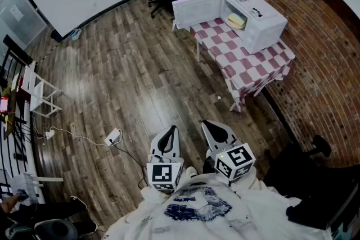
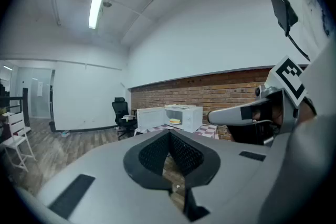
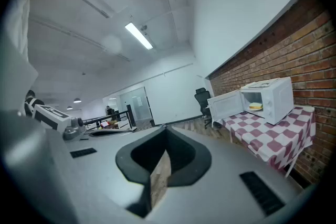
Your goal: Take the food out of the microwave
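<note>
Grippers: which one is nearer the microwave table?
The right gripper, on the checkered table's side in the head view; the left gripper sits farther across the floor from it.

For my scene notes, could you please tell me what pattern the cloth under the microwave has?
The cloth has red-and-white checks, clearest in the head view.

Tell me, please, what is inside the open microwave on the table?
Inside the microwave, a pale yellow food item lies low in the cavity. What it rests on is too small to tell. The microwave's own walls hide the cavity's far corners.
</note>
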